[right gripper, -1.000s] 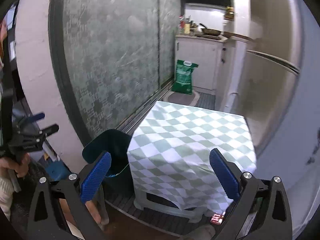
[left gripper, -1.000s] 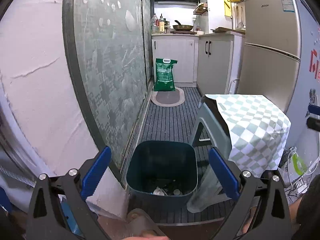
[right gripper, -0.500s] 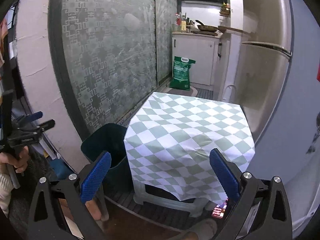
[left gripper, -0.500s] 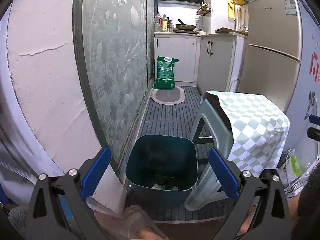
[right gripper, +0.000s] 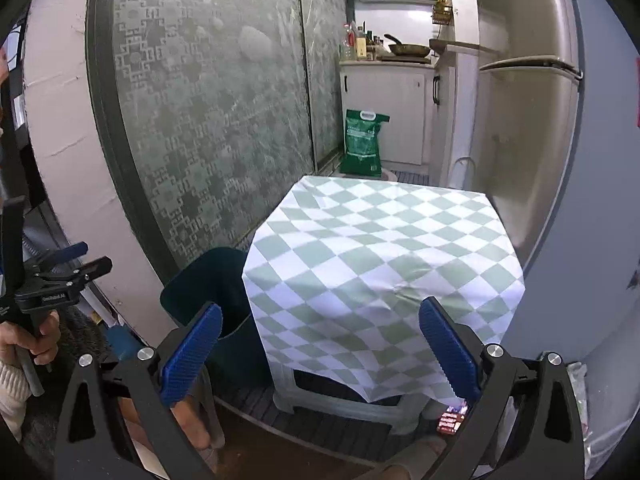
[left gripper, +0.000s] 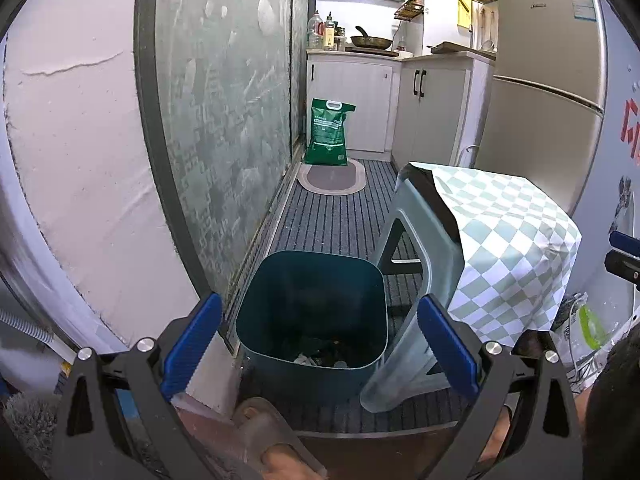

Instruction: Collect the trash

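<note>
A dark teal trash bin (left gripper: 312, 316) stands on the striped floor mat, with scraps of trash (left gripper: 320, 356) at its bottom. My left gripper (left gripper: 320, 344) hangs open just above its near rim, nothing between the blue pads. In the right wrist view my right gripper (right gripper: 320, 348) is open and empty in front of a plastic stool (right gripper: 344, 400) draped with a green-and-white checked cloth (right gripper: 380, 264). The bin (right gripper: 208, 280) shows partly behind the cloth's left corner. The left gripper (right gripper: 60, 276) appears at the far left, held in a hand.
A patterned glass sliding door (left gripper: 224, 120) runs along the left. A fridge (left gripper: 548, 92) stands on the right, with a green bag (left gripper: 328, 132) and white cabinets (left gripper: 360, 100) at the far end. Sandalled feet (left gripper: 276, 440) are at the bottom edge.
Both grippers have shifted slightly; the bin now sits a bit higher and closer in the left view, and the checked cloth looms larger in the right view. Both stayed open.
</note>
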{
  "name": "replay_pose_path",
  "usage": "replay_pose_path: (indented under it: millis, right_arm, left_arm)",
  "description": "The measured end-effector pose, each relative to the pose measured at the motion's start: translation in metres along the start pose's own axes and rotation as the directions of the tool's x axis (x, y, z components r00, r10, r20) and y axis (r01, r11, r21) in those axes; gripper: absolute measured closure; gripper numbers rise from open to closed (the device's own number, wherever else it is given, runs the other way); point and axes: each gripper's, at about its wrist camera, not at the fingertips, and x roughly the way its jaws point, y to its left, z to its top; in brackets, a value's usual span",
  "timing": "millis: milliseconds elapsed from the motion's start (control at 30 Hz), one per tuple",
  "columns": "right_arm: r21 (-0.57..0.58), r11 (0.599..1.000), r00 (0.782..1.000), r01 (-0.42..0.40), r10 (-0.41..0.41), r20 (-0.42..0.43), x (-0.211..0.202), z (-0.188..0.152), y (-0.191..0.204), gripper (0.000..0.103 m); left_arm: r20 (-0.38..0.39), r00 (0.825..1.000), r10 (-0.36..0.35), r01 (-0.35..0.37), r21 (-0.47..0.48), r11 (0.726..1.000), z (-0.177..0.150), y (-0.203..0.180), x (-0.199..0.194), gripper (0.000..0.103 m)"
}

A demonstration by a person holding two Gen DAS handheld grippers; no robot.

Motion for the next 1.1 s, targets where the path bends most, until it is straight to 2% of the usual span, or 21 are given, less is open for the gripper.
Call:
replay_pose_path:
  millis: [300, 1100]
  right_arm:
    - [-0.047, 0.999, 1.000, 0.006, -0.006, -0.011, 0.002, -0.004, 0.008, 0.004]
    - [-0.046, 0.999, 0.999, 0.019, -0.021, -0.036, 0.014, -0.009, 0.005, 0.004]
  left_arm:
    - [-0.016, 1.000, -0.001, 0.001, 0.003, 1.000, -0.004, 0.000, 0.008, 0.003]
    - [-0.013, 1.000, 0.006, -0.006, -0.005, 1.000, -0.004, 0.001, 0.008, 0.003]
